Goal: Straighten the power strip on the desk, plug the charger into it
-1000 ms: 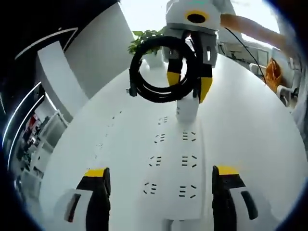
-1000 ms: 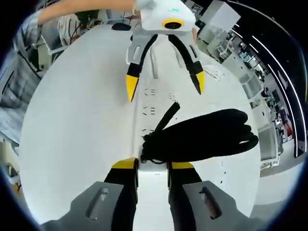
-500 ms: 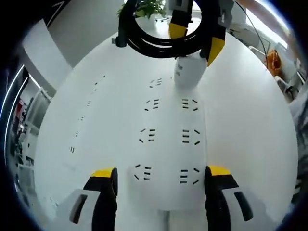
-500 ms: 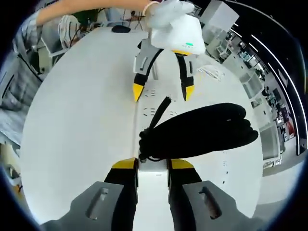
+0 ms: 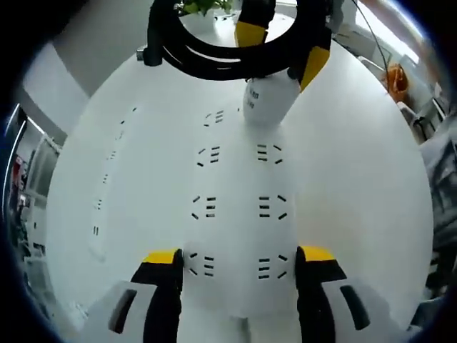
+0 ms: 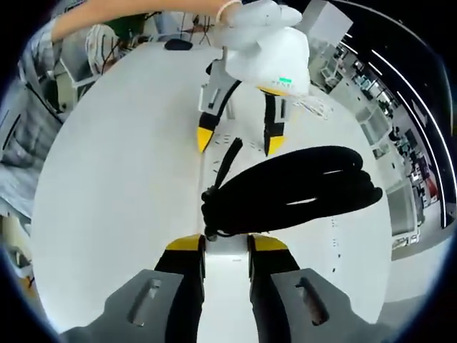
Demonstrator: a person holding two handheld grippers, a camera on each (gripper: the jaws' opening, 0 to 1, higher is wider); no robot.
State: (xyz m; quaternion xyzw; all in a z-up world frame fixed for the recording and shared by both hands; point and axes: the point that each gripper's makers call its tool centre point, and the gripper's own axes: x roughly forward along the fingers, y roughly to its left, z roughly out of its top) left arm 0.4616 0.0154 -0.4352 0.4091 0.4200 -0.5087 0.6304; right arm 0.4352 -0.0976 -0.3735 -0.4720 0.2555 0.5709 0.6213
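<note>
A white power strip [image 5: 239, 214] with two rows of sockets lies on the white desk [image 5: 371, 179], running away from my left gripper [image 5: 239, 261]. The left gripper's yellow-tipped jaws press against both long sides of the strip's near end. It also shows from the other side as the left gripper [image 6: 239, 141], astride the strip. My right gripper [image 6: 227, 246] is shut on the white charger [image 6: 228, 254], and the black coiled cable [image 6: 293, 189] hangs from it. At the strip's far end the charger [image 5: 268, 100] stands upright under the right gripper [image 5: 282, 50]. I cannot tell whether it is plugged in.
A person's bare arm [image 6: 128, 11] reaches in along the top. A small black object [image 6: 178, 43] lies at the desk's far edge. A potted plant [image 5: 207, 6] and office furniture stand beyond the desk. A row of faint dark marks [image 5: 107, 193] runs left of the strip.
My left gripper has moved forward along the strip and its jaws have narrowed onto the strip's sides. The right gripper still holds the charger at the far end.
</note>
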